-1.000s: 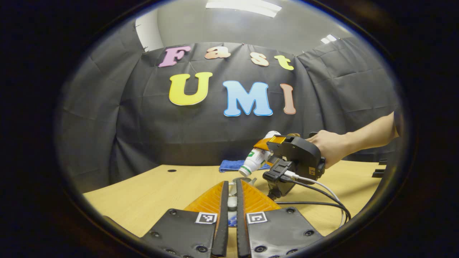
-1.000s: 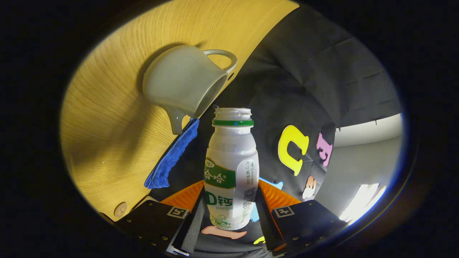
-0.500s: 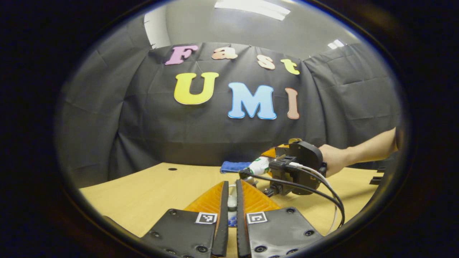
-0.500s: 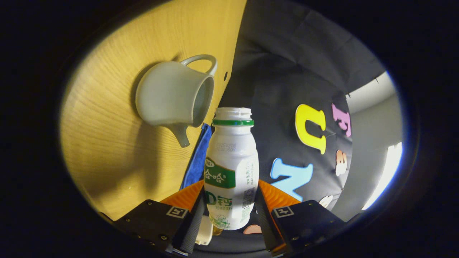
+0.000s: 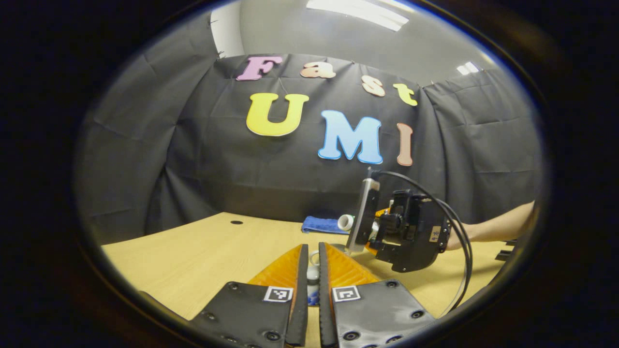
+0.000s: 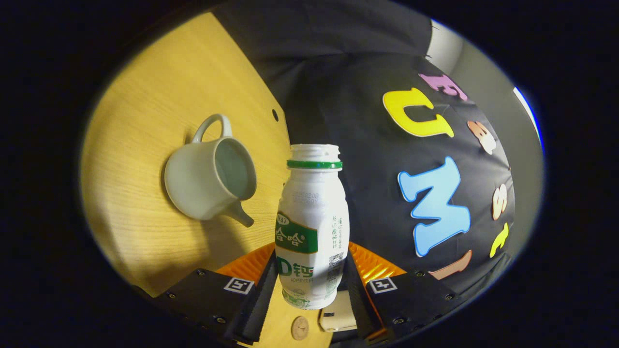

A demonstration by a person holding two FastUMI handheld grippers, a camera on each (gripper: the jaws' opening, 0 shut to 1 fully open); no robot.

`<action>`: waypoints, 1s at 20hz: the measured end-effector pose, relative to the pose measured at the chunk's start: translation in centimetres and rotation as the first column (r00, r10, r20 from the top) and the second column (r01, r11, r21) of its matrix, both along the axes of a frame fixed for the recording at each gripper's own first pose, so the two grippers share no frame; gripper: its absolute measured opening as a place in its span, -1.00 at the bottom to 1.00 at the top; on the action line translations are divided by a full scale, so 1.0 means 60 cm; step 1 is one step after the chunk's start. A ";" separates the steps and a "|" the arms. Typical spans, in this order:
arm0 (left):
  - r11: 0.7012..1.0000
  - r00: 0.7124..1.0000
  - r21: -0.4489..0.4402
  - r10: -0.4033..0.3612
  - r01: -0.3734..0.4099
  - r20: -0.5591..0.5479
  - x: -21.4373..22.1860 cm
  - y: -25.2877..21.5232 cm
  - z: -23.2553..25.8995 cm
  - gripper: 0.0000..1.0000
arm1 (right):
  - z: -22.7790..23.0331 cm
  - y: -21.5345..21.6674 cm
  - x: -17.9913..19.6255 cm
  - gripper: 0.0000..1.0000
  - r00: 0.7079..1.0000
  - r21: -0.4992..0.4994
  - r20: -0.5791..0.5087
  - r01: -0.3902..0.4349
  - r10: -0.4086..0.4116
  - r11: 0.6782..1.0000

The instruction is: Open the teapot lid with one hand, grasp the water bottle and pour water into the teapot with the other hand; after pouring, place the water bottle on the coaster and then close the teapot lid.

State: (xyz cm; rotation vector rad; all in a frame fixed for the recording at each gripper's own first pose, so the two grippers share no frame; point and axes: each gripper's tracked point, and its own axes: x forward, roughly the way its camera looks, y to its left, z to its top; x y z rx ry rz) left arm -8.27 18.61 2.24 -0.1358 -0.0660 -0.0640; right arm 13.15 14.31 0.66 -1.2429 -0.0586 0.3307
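Gripping the water bottle [image 6: 313, 227] at its lower body, the right gripper [image 6: 312, 275] has both fingers pressed against the bottle's sides, seen at 6 o'clock in the right gripper view. Bottle: white, green neck ring, uncapped, mouth pointing toward 12 o'clock in that view.

Teapot [image 6: 209, 177]: pale grey-green, lidless, open mouth facing the camera, at 9 o'clock from the bottle, apart from it. Handle toward 12 o'clock, spout toward 4 o'clock. It stands on the wooden table [image 6: 145, 121].

Small round disc [image 6: 300, 330] and a pale rectangular object [image 6: 336, 316]: on the table at 6 o'clock, between the right gripper's fingers, behind the bottle's base.

Left gripper [image 5: 309, 270]: fingers nearly together, a narrow gap between them, at 6 o'clock in the left gripper view. A small white rounded piece, the teapot lid [image 5: 313, 274], sits in that gap; both fingers appear to press on it.

Same view, at 3 o'clock from the left fingertips: the right gripper [image 5: 372, 227] with black body and looping cable [image 5: 454, 241], held by a hand whose forearm [image 5: 503, 224] enters from 3 o'clock. The bottle's white mouth [image 5: 345, 222] shows at that device's 9 o'clock edge.

Blue cloth [image 5: 321, 224]: folded, on the table at the far edge, just beside the bottle mouth at 9 o'clock.
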 end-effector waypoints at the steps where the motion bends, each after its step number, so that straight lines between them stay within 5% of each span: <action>1: 1.000 1.000 0.005 0.002 -0.002 0.003 0.002 0.002 0.004 -0.60 | -0.001 -0.011 -0.007 0.43 1.000 0.051 -0.010 0.003 -0.002 0.999; 4: 1.000 1.000 -0.008 -0.013 0.013 0.009 0.022 -0.007 0.015 -0.60 | 0.023 -0.017 -0.019 0.43 0.999 0.225 -0.048 0.017 -0.006 0.974; 6: 0.998 0.999 -0.047 -0.048 0.048 0.010 0.046 -0.022 0.027 -0.60 | 0.039 -0.030 -0.034 0.43 0.996 0.380 -0.093 0.034 0.001 0.924; 8: 0.997 0.998 -0.050 -0.066 0.066 0.008 0.082 -0.036 0.036 -0.60 | 0.048 -0.050 -0.053 0.43 0.987 0.515 -0.160 0.072 0.014 0.854; 12: 0.994 0.995 -0.061 -0.094 0.093 -0.014 0.175 -0.064 0.045 -0.60 | 0.059 -0.092 -0.092 0.43 0.945 0.736 -0.314 0.182 0.091 0.652; 15: 0.991 0.993 -0.071 -0.114 0.112 -0.034 0.236 -0.086 0.048 -0.60 | 0.081 -0.157 -0.104 0.43 0.953 0.809 -0.297 0.214 0.066 0.548; 20: 0.992 0.990 -0.025 -0.126 0.125 -0.061 0.310 -0.122 0.043 -0.60 | 0.068 -0.219 -0.126 0.43 0.949 0.842 -0.312 0.255 0.043 0.476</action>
